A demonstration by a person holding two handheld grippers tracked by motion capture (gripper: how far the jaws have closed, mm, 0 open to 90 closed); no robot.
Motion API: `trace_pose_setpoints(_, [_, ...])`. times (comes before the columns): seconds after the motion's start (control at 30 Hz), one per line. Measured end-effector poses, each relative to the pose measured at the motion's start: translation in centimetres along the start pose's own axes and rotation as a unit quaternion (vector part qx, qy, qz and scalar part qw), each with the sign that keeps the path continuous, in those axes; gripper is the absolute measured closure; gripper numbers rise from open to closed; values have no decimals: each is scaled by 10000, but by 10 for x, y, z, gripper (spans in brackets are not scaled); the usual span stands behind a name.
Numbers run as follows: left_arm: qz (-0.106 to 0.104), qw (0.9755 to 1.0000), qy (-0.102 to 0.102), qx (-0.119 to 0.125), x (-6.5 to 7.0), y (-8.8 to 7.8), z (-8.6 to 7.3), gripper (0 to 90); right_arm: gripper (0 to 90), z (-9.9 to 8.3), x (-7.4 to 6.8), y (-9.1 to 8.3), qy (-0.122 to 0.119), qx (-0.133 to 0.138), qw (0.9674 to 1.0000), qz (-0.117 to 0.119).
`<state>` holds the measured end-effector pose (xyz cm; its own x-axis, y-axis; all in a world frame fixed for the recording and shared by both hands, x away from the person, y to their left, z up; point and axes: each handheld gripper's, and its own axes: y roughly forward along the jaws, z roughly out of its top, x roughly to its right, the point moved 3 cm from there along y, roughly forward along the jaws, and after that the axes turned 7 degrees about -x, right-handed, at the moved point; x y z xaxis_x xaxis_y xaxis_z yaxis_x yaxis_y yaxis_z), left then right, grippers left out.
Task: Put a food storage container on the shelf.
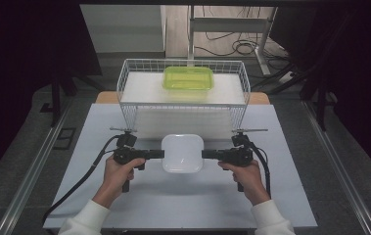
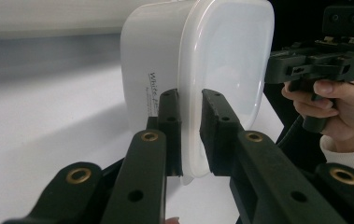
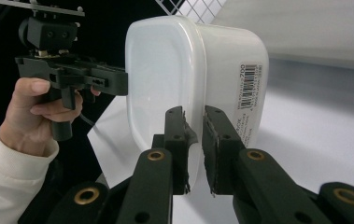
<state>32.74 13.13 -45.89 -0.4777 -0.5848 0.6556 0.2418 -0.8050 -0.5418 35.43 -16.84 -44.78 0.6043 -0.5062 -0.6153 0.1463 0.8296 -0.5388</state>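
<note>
The white container (image 1: 182, 152) looks like smooth, slightly translucent plastic with a soft sheen, a printed paper barcode label (image 3: 248, 84) on its side; the gripper jaws are matt black plastic with brass-coloured rivets (image 2: 149, 136) and rough, worn pads (image 3: 191, 135); at twelve o'clock, a white-coated wire basket (image 1: 129, 78) holds a glossy, translucent green plastic box (image 1: 188, 78); the table (image 1: 183, 196) is matt, pale and smooth.
</note>
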Motion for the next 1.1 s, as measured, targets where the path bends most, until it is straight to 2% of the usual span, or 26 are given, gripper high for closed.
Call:
trace_pose_setpoints(0.17, [-29,10000,40,41,6,-5,9,785,801,7,-7,-8,-104,72,9999,-8])
trace_pose_setpoints(0.23, [24,9999,117,67,11,-8,16,784,801,12,-9,-10,-126,116,9999,-2])
trace_pose_setpoints(0.47, [33,9994,264,222,23,-22,36,784,801,33,-22,-23,-307,272,9992,-33])
trace_pose_setpoints(0.73, [19,9990,308,316,29,-31,47,784,800,50,-32,-29,-413,289,9987,-70])
trace_pose_setpoints(1.1, [83,9978,515,409,41,-45,65,786,800,68,-43,-38,-523,385,9978,-107])
